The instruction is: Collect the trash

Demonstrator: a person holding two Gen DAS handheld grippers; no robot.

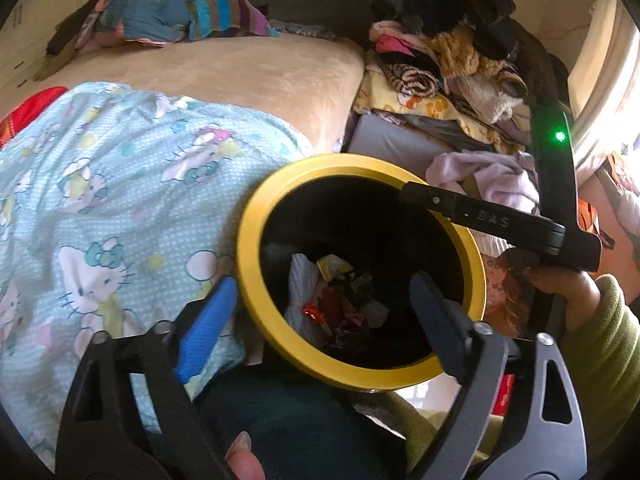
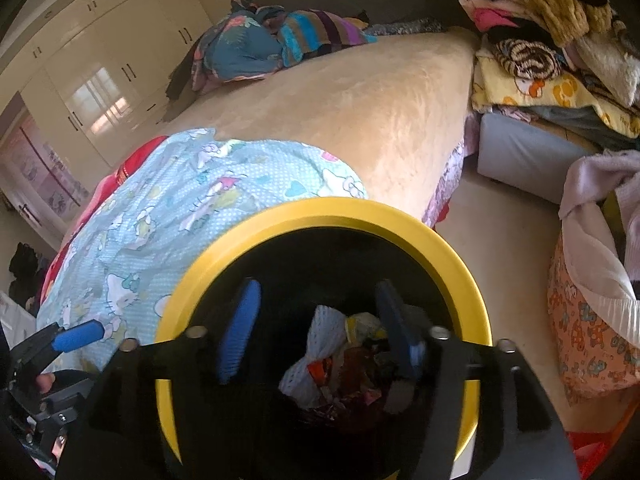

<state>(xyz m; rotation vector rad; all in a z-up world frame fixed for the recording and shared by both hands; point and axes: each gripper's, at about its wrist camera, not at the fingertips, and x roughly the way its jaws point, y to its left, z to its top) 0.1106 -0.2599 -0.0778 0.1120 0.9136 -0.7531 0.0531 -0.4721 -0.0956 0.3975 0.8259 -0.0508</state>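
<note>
- Far left in the right wrist view, glossy cream wardrobe doors (image 2: 116, 76) with dark handles close off that side of the room
- Hello Kitty quilt (image 1: 120, 200), pale blue cotton with white dots, lies rumpled over the near end of the bed and meets the bin's left edge
- Plush beige bed cover (image 1: 248, 76) is smooth and rounded at its far corner, with a heap of striped and floral clothes (image 1: 172, 12) on its far side
- Left gripper (image 1: 320, 316) has its jaws spread wide and holds nothing; its blue ribbed pad (image 1: 208, 324) is outside the yellow rim, the dark finger over the opening
- Bin (image 2: 448, 256), round, with a broad matte yellow rim and black inside, stands just beside the bed; crumpled trash (image 1: 336, 308), white mesh, red and yellow wrappers, lies at its bottom
- Right gripper (image 2: 316, 332) hangs over the bin mouth, jaws apart and empty, above the trash
- Bare pale floor (image 2: 500, 232) runs between bed and a grey box (image 2: 520, 156)
- At right, folded fleece and knitwear (image 1: 452, 68) are stacked high, leaving little room
</note>
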